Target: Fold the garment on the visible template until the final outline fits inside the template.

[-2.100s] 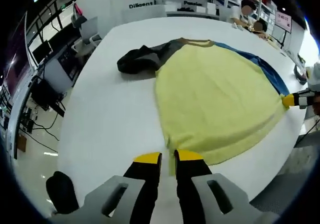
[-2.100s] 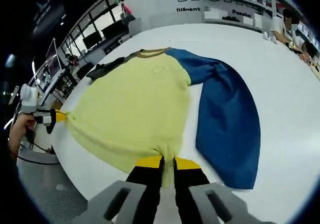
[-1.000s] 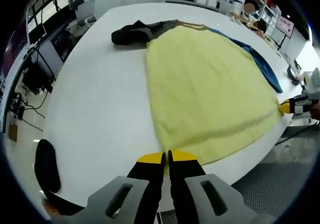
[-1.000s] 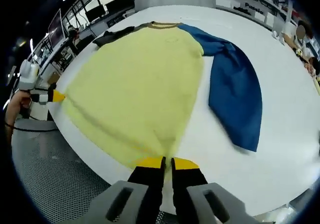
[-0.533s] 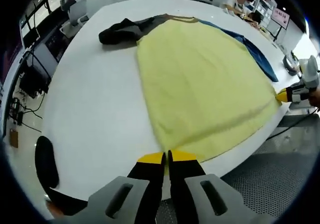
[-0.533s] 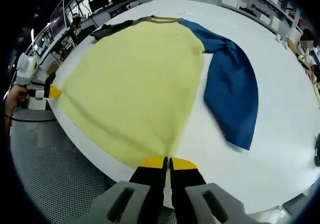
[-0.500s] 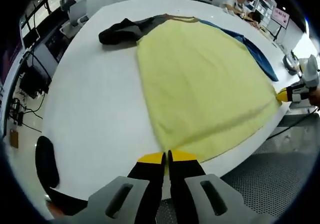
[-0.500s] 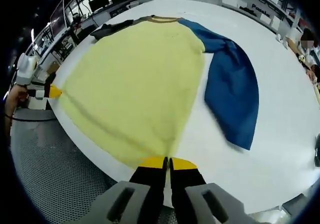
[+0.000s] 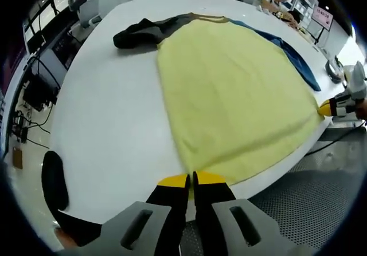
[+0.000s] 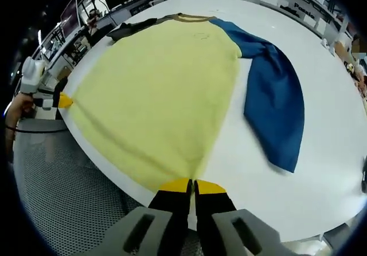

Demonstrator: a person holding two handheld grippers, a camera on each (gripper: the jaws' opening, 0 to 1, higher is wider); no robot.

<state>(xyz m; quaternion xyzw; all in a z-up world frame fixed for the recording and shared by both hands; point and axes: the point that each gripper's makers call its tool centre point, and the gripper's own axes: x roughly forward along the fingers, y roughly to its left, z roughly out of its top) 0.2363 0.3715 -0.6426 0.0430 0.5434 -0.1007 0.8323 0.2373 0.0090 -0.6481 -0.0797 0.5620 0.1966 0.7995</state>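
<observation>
Currently the garment (image 9: 229,90), a yellow-bodied top with a brown collar, is spread flat on the white table (image 9: 109,113), hem toward the near edge and collar far. In the left gripper view, the left gripper (image 9: 191,179) is clenched on one hem corner, jaws pressed together with cloth pinched at the table edge. The right gripper (image 9: 328,108) is seen at the far right of that view, clamped on the opposite hem corner. A dark sleeve (image 9: 137,34) is bunched beside the collar; a strip of the blue sleeve (image 9: 298,61) is seen along the far side. In the right gripper view, the right gripper (image 10: 191,185) is closed on its hem corner, the garment (image 10: 160,84) stretched between both grippers. The blue sleeve (image 10: 275,107) is laid out flat beside the body. The left gripper (image 10: 62,100) is seen at the left, held by a hand (image 10: 14,115). A template outline cannot be made out on the table (image 10: 321,153).
</observation>
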